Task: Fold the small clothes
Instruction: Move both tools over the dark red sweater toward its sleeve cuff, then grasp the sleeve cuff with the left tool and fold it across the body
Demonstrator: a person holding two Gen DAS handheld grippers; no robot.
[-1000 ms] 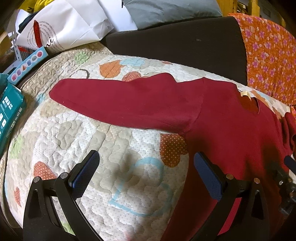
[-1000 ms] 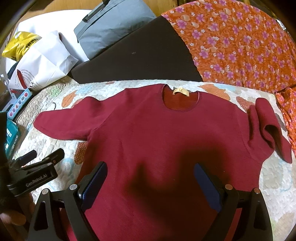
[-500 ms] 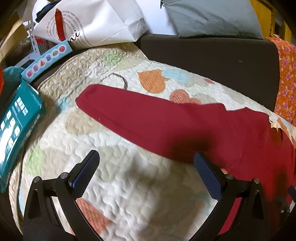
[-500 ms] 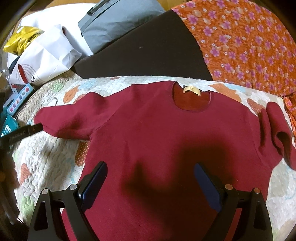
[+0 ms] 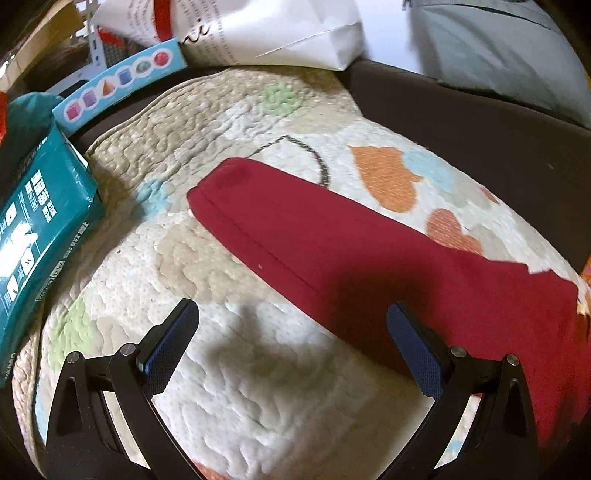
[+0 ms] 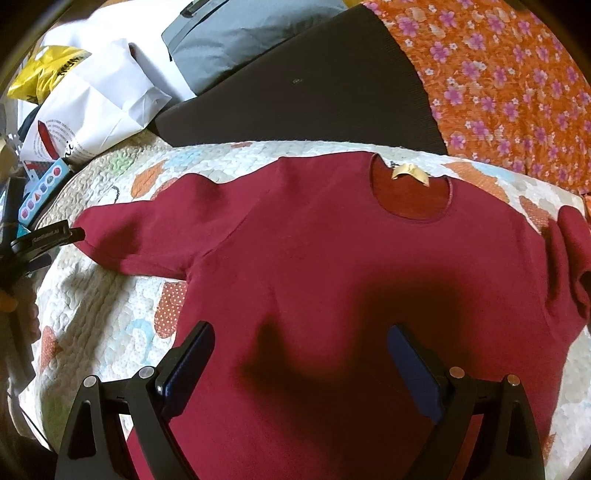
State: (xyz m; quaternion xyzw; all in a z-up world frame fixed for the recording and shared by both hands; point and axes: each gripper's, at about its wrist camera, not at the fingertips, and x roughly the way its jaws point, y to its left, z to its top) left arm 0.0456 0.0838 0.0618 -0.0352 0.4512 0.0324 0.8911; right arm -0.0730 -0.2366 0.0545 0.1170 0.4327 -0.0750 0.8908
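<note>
Red sweater (image 6: 332, 280) flat on quilt (image 6: 96, 295)

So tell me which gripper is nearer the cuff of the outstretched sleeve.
Left. The left gripper hangs open just short of the sleeve cuff; the right gripper is open over the sweater body, farther away.

On the white paper bag (image 5: 266, 33) at the back, cursive letters "ni" show beside lines of small print too fine to read; the right wrist view catches the same "ni" low on that bag (image 6: 92, 107). The black gripper (image 6: 48, 238) at the left edge carries white lettering, apparently "GenRobot.AI". The teal cardboard box (image 5: 40, 221) bears white characters and small icons, unreadable here. The yellow plastic bag (image 6: 48, 70) has dark print, illegible.
</note>
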